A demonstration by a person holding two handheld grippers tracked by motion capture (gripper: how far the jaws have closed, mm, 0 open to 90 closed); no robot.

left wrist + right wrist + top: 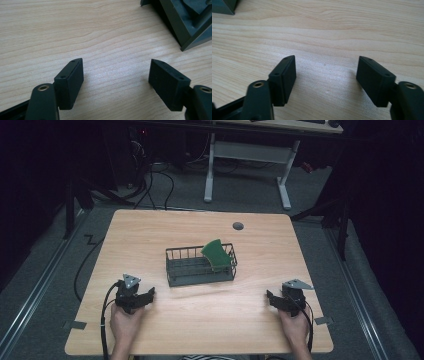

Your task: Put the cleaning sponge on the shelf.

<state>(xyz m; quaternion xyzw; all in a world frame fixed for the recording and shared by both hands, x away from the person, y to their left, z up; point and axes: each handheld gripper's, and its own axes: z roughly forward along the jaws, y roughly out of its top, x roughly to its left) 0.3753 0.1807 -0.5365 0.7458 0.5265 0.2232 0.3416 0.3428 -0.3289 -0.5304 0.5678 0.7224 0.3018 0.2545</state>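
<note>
A dark wire basket (172, 268) stands in the middle of the wooden table (150, 230). A green curved piece (217, 253) leans inside the basket at its right end, tilted and sticking up above the rim. My left gripper (150, 295) rests low on the table near the front left, open, with bare wood between its jaws (116, 73). My right gripper (270, 296) sits near the front right, also open over bare wood (327, 71). The basket's corner (185, 27) shows at the top right of the left gripper view, and its other corner (223, 6) at the top left of the right gripper view.
A round grey grommet (238, 226) is set in the table near its far edge. Beyond the table stands a white desk frame (247, 155) on a grey floor with cables (150, 180). Two tape tabs (74, 325) stick out at the front corners.
</note>
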